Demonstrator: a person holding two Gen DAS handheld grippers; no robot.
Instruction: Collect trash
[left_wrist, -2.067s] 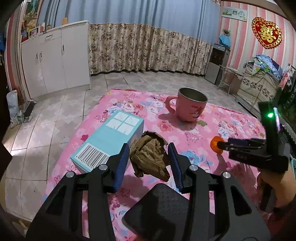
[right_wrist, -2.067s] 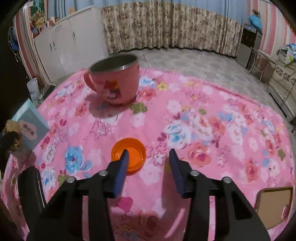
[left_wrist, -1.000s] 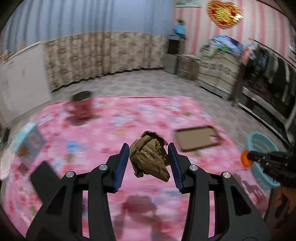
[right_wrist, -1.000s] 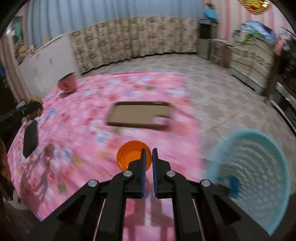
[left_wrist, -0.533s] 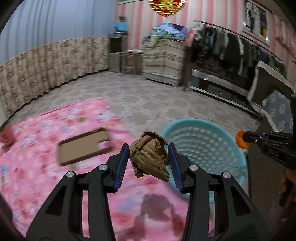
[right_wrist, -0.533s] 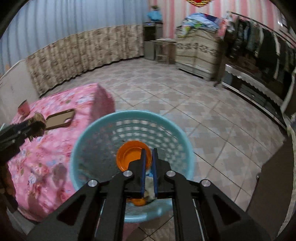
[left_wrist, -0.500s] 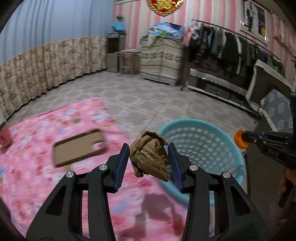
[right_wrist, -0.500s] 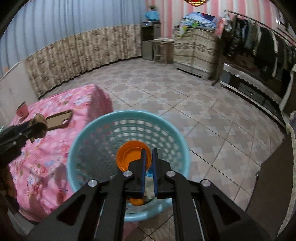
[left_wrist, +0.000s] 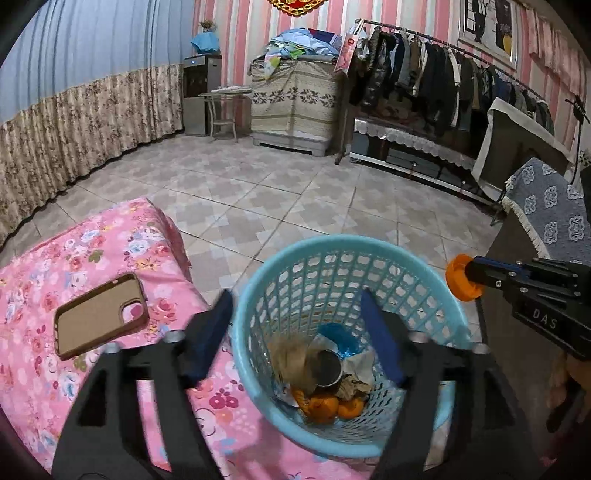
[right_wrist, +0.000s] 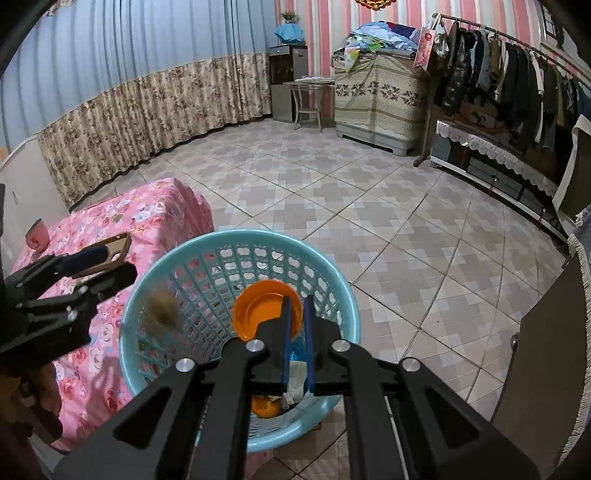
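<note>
Floor (left_wrist: 280, 192): pale patterned tiles, wide open beyond the basket toward the curtain and the clothes rail; in the view two seconds back the frame was filled by the pink cover, now mostly by floor.
Worktop (left_wrist: 110, 236): covered in pink flowered cloth, its corner and right edge just beside the basket's left side; the cup and box seen up close earlier are gone from the left view, and only a small pink cup (right_wrist: 37, 233) shows far back in the right view.
Basket (left_wrist: 325, 247): light blue, latticed, standing on the floor against the worktop's edge, open at the top; orange peel, crumpled wrappers and a metal cup lie at its bottom.
Left gripper (left_wrist: 297, 332): above the basket's near-left rim; the jaws have just been opening and now stand spread with nothing between them, where half a second ago they pinched the paper wad.
Right gripper (right_wrist: 297, 321): over the basket's middle, jaws pressed together on the rim of the lid, as in the frames before.
Phone case (left_wrist: 99, 314): brown, flat on the cloth near the worktop's edge, left of the left gripper.
Orange lid (right_wrist: 266, 308): held above the basket's opening, not yet inside.
Paper wad (right_wrist: 160, 306): brown, blurred, loose inside the basket by its left wall, below the rim.
</note>
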